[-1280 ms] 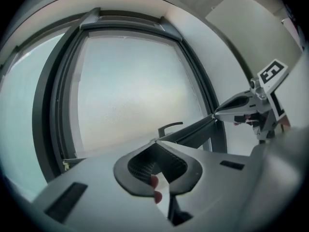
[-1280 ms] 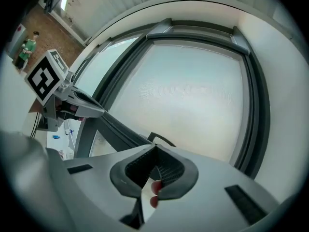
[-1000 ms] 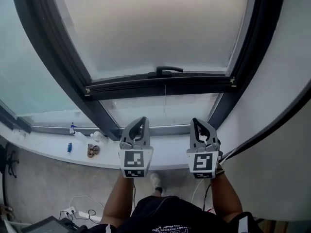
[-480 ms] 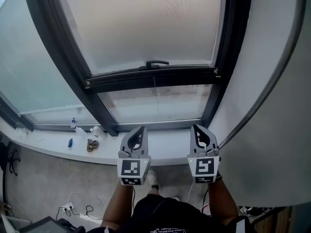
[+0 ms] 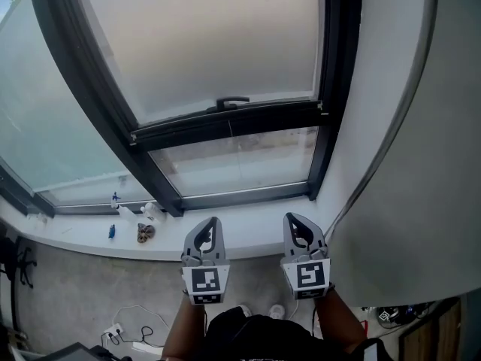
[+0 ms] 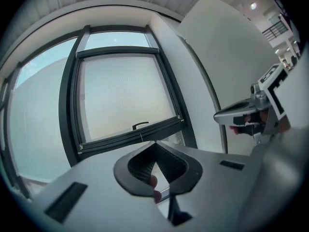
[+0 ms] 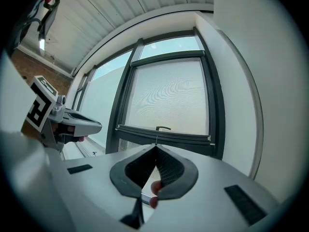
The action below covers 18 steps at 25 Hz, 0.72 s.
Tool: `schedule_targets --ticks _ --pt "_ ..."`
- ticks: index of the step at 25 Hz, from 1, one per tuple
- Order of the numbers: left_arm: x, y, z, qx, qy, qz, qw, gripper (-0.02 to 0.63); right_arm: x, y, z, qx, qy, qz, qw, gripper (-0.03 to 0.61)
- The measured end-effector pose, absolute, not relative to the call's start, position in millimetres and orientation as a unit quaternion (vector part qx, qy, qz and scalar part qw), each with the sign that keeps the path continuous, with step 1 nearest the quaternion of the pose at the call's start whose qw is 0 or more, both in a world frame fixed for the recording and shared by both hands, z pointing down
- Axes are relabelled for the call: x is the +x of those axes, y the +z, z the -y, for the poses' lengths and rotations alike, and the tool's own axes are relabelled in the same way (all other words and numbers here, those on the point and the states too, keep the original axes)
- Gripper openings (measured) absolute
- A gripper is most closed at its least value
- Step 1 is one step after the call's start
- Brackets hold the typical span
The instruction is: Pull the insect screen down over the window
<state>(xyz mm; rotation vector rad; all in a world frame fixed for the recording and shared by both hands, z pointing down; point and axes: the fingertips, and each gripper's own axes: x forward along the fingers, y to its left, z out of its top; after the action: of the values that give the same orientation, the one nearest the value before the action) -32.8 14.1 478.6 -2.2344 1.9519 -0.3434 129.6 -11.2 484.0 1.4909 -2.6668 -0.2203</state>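
The insect screen [image 5: 203, 43] covers most of the window, down to its dark bottom bar [image 5: 225, 130], which has a small handle [image 5: 233, 101]. A strip of bare glass [image 5: 240, 164] stays below the bar. My left gripper [image 5: 213, 221] and right gripper [image 5: 290, 216] are side by side, low in the head view, well short of the sill, both shut and empty. The left gripper view shows the shut left gripper [image 6: 155, 143] pointing at the handle [image 6: 140, 125], with the right gripper [image 6: 251, 117] beside it. In the right gripper view, the right gripper [image 7: 156, 146] is shut too, below the handle [image 7: 163, 128].
A white windowsill [image 5: 90, 239] carries a few small items [image 5: 143, 232] at the left. A white wall [image 5: 391, 126] bounds the window on the right. A power strip with cables [image 5: 113, 329] lies on the floor below.
Both grippers have drawn back from the window and sunk a little, staying shut. The screen bar and sill now sit farther from them in the head view.
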Motion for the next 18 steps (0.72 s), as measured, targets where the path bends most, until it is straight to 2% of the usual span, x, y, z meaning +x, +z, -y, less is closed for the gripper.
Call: schedule_targets --ticks 11,18 --pt "-86 503 -41 -0.751 -0.103 -0.652 0.002 0.003 80 498 -9 0.476 -0.049 0.876 0.056 0.003" --pt "-94 510 -57 -0.755 -0.093 -0.649 -0.011 0.003 68 496 -31 0.474 -0.065 0.876 0.062 0.003"
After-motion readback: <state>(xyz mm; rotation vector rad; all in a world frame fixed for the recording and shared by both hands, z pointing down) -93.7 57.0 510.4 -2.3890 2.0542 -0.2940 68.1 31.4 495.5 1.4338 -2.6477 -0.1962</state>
